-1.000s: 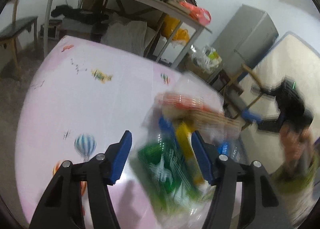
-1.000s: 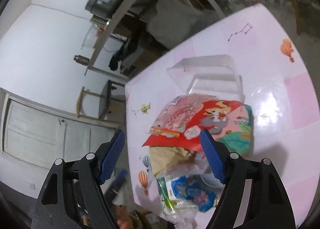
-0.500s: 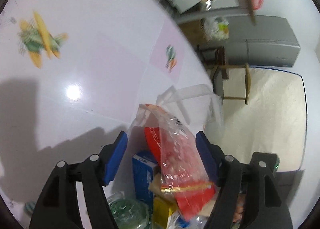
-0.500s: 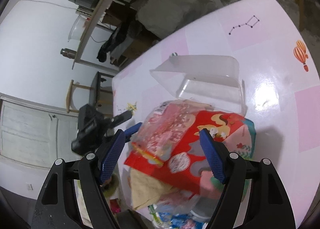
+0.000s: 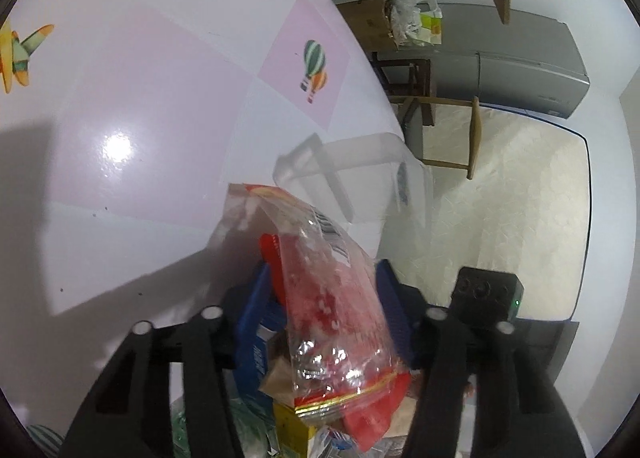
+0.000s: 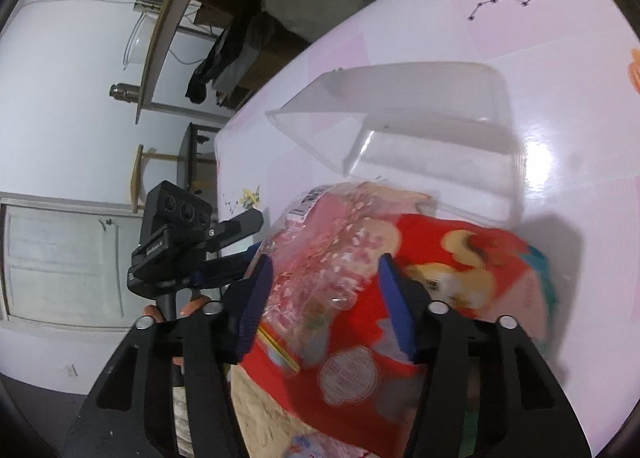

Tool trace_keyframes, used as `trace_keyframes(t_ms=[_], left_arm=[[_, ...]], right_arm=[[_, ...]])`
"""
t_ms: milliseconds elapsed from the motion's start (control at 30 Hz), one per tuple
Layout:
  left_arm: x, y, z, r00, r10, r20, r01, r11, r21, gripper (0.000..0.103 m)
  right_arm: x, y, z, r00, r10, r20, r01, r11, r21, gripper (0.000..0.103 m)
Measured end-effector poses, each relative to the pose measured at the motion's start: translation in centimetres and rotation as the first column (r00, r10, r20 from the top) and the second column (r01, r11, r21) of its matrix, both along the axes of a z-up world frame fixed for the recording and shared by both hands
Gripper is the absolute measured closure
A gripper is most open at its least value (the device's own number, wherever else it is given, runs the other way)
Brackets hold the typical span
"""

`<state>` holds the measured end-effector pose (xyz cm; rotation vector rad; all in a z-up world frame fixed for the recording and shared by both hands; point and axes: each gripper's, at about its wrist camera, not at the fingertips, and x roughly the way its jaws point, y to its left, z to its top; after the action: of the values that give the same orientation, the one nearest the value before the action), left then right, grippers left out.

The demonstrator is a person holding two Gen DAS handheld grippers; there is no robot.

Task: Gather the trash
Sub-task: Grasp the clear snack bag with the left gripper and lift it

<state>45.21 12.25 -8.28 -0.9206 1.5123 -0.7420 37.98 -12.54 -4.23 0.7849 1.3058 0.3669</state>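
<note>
A heap of wrappers lies on the pink-and-white table [image 5: 140, 118]. On top is a clear crinkly snack bag [image 5: 332, 298] with red print. My left gripper [image 5: 324, 290] is closing on it, and its blue pads touch both sides of the bag. From the opposite side my right gripper [image 6: 324, 278] is also closing, pads against the same bag [image 6: 320, 258]. Below it lie a red cartoon wrapper [image 6: 460, 258], a blue box [image 5: 256, 342] and a yellow box [image 5: 288, 426]. A clear plastic clamshell [image 6: 420, 126] stands just behind the heap. The left gripper [image 6: 256, 238] shows in the right wrist view.
The table edge [image 5: 384, 106] runs close behind the clamshell [image 5: 360, 174]. Beyond it stand a wooden chair [image 5: 448, 130], a grey cabinet [image 5: 520, 70] and a cream mattress [image 5: 520, 198]. On the other side are a cluttered shelf table [image 6: 168, 18] and a white door [image 6: 60, 258].
My left gripper swung down to the heap's side and rolled. The right one sank toward the heap. Both pairs of jaws narrowed from wide apart onto the clear snack bag.
</note>
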Motion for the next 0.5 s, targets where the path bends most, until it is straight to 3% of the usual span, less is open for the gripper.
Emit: trace_keyframes(t_ms=[100,233,400,500], left_arm=[[-0.7,0.0,1.1,0.999,0.001,0.039,0.000,1.000,-0.006,0.075],[-1.3,0.1,3.3,0.990,0.016,0.139,-0.016,1.000,-0.001,0.083],[-3.7,0.7,7.2,0.954,0.030,0.299,-0.039,0.999,0.024,0.088],[-6.0,1.9,9.8,0.925,0.059,0.375,-0.062,0.998,-0.006,0.089]], right_arm=[[0.0,0.4,0.3,1.000,0.014,0.016,-0.014,1.000,0.011,0.067],[-0.1,0.8,1.4,0.998,0.023,0.061,-0.024,1.000,0.001,0.076],[-0.9,1.1,3.7,0.991,0.042,0.125,-0.042,0.999,0.005,0.083],[-1.9,1.7,5.5,0.982,0.063,0.177,-0.065,0.998,0.007,0.083]])
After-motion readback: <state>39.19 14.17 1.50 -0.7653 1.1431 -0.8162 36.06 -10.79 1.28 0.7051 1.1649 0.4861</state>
